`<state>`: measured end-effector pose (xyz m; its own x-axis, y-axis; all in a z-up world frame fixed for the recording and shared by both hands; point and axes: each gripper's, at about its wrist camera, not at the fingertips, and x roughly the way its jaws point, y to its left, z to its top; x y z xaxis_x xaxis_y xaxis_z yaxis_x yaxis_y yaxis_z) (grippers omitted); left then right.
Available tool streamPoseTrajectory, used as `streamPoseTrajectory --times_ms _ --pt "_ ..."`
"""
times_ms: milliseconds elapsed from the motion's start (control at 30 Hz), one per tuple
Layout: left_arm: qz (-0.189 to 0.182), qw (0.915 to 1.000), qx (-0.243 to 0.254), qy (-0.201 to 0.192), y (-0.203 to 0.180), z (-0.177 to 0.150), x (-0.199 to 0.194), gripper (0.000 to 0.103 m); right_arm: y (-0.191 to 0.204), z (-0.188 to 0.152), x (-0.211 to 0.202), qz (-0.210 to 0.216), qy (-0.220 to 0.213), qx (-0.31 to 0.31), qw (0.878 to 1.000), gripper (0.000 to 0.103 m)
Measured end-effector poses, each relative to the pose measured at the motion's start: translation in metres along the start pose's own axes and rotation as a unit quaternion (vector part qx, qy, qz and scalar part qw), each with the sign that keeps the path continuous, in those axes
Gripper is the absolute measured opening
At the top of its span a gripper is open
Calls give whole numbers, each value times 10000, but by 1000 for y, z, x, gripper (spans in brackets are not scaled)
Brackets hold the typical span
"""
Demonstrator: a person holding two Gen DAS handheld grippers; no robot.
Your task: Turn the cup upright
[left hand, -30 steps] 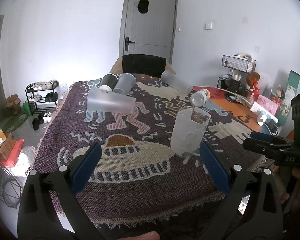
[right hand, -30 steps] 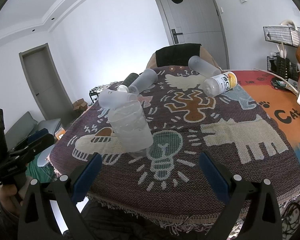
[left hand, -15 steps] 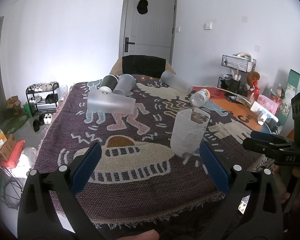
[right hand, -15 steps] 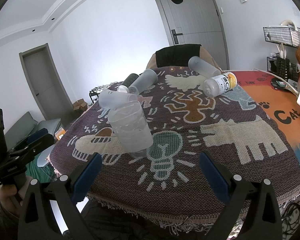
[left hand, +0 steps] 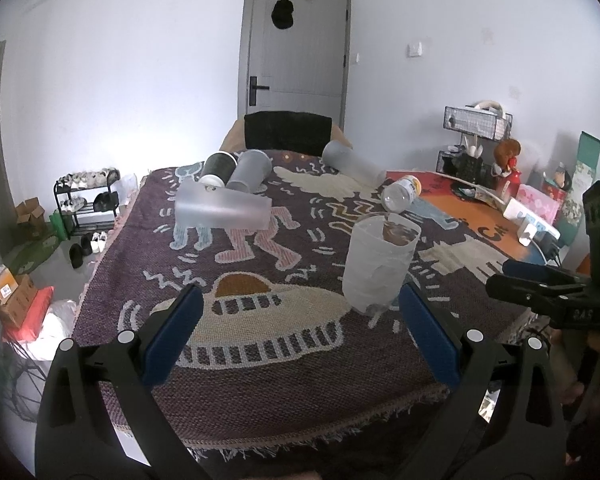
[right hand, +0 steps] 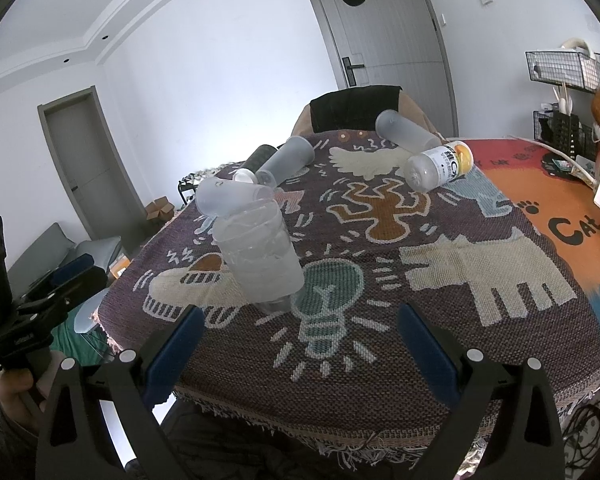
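The clear plastic cup stands upright on the patterned blanket, with its long axis vertical and its open mouth pointing up. It is near the front part of the table, at the edge of the pale saucer figure and beside the green light bulb figure woven in the blanket. Its wall looks wrinkled.

The left gripper is wide open and holds nothing. The cup is just ahead of its right finger, apart from it. The right gripper is wide open too, with nothing between its blue pads; the cup is ahead of its left finger and not touching it.

Behind the cup, a frosted cup lies on its side. Farther back lie a grey cup, a black cup and another frosted cup, and a small bottle with orange label lies on its side to the right
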<state>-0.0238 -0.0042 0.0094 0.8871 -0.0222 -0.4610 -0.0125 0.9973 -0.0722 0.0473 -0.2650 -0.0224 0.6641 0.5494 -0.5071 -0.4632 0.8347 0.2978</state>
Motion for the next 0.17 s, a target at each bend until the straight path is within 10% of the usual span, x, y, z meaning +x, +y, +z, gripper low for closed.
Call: streamPoseTrajectory --times_ms 167 --pt "35 10000 41 70 -4 1 3 97 -1 -1 2 -18 15 -6 10000 95"
